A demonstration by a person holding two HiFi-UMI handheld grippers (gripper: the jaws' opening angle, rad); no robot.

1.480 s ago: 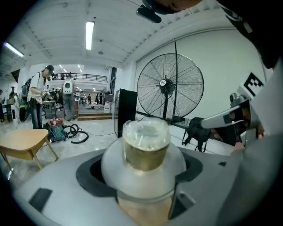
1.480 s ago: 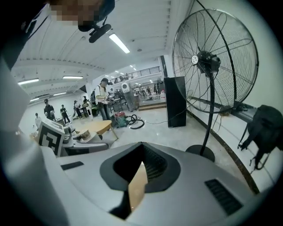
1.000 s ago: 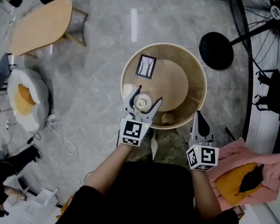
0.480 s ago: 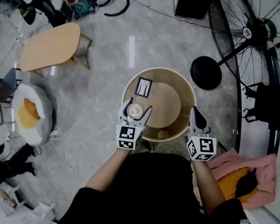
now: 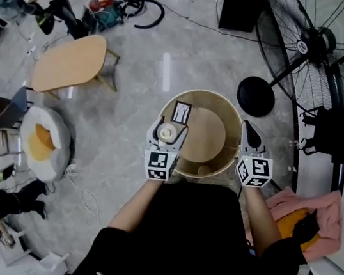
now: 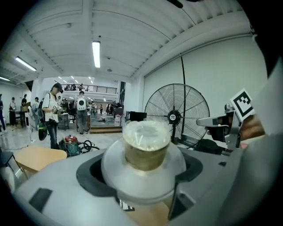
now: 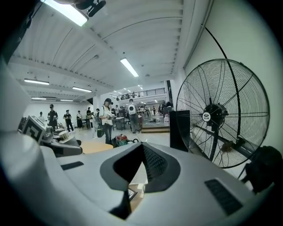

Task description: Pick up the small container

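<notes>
Round wooden surface (image 5: 227, 107), small cream lidded container (image 6: 146, 148).
Left gripper (image 5: 170, 127) jaws clamp it upright between them; right gripper (image 5: 249, 130) jaws closed, empty.

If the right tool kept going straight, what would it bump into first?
The way looks free nearby. The right tool points over open floor; farther on it probably meets the black box beside the fan, depth unclear.

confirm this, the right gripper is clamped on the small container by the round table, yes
No, the left gripper is clamped on the small container by the round table; the left gripper view shows it between those jaws. The right gripper is shut on nothing.
</notes>
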